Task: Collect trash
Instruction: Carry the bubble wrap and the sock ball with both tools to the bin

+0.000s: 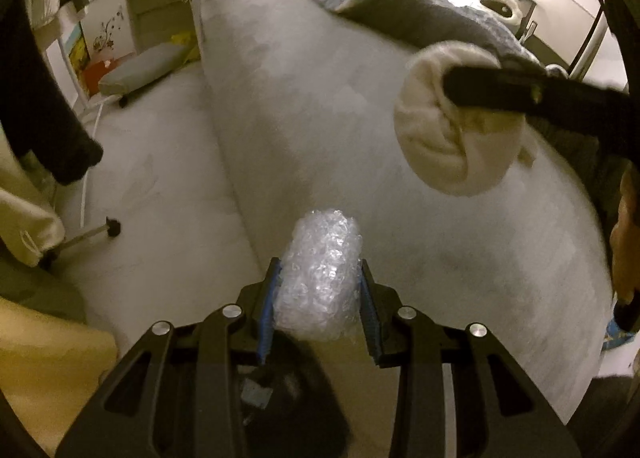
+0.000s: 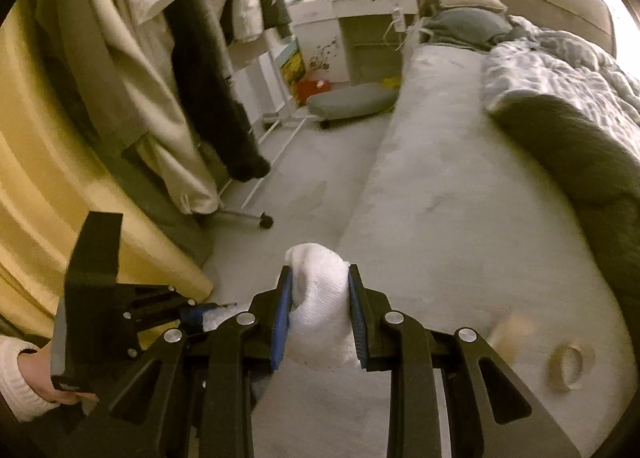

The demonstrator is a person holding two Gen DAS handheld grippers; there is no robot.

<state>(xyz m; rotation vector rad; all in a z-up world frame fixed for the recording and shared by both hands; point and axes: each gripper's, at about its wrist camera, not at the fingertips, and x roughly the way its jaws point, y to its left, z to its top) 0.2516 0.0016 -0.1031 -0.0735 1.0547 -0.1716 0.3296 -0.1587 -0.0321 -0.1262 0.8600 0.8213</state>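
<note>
In the left wrist view my left gripper (image 1: pixel 320 264) is shut on a wad of clear bubble wrap (image 1: pixel 320 282), carried over the edge of a pale bed (image 1: pixel 320 118). At upper right the black finger (image 1: pixel 500 86) of my right gripper presses on a crumpled white paper wad (image 1: pixel 444 146). The right wrist view shows the right gripper (image 2: pixel 320 272) shut on that white wad (image 2: pixel 320 310) between its blue pads. The left gripper (image 2: pixel 224 308) sits low on the left there, held by a hand (image 2: pixel 36 374) in a white sleeve.
A tape roll (image 2: pixel 568 368) lies on the bed (image 2: pixel 460 198) at lower right, near a grey blanket (image 2: pixel 580 146). A clothes rack with hanging garments (image 2: pixel 192 58) stands left, its wheeled foot (image 2: pixel 264 220) on the floor. A grey cushion (image 2: pixel 352 100) lies farther back.
</note>
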